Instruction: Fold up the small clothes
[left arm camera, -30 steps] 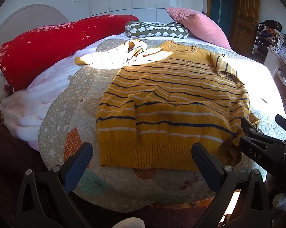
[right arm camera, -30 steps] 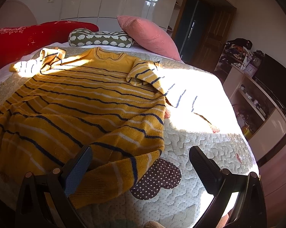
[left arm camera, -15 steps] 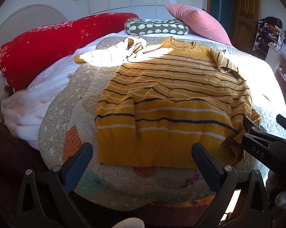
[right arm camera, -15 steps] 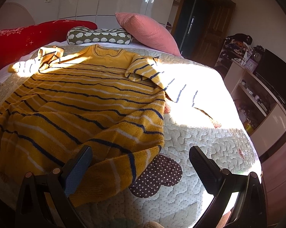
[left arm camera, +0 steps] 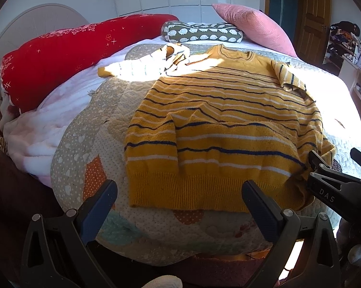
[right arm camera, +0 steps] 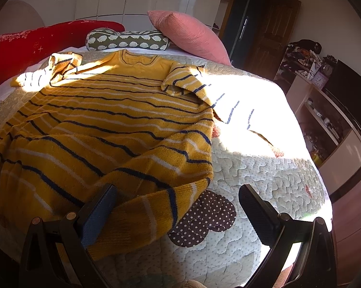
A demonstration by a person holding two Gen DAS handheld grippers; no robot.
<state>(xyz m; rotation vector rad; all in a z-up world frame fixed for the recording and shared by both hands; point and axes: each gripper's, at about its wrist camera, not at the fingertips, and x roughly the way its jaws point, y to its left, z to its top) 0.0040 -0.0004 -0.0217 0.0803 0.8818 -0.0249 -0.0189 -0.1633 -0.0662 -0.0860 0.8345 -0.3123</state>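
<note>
A yellow sweater [left arm camera: 218, 129] with navy and white stripes lies spread flat on the quilted bedspread [left arm camera: 103, 120], hem toward me, neck toward the pillows. One sleeve [left arm camera: 142, 64] trails toward the far left in sunlight. My left gripper [left arm camera: 179, 199] is open, just short of the hem's middle, with nothing between its fingers. My right gripper [right arm camera: 177, 204] is open over the sweater's near right corner [right arm camera: 156, 206], where a folded edge lies; it also appears as the right gripper [left arm camera: 334, 165] at the right edge of the left wrist view. The other sleeve [right arm camera: 204, 88] runs into bright sun.
A red blanket [left arm camera: 55, 55] lies along the bed's left side. A patterned bolster [left arm camera: 202, 32] and a pink pillow [left arm camera: 252, 28] sit at the head. Shelves with clutter [right arm camera: 324, 100] and a dark screen [right arm camera: 353, 91] stand right of the bed, near a wooden door [left arm camera: 312, 16].
Both grippers have eased slightly toward the bed; the sweater sits a little lower and nearer in both views. The sweater itself has not shifted, and both grippers stay open.
</note>
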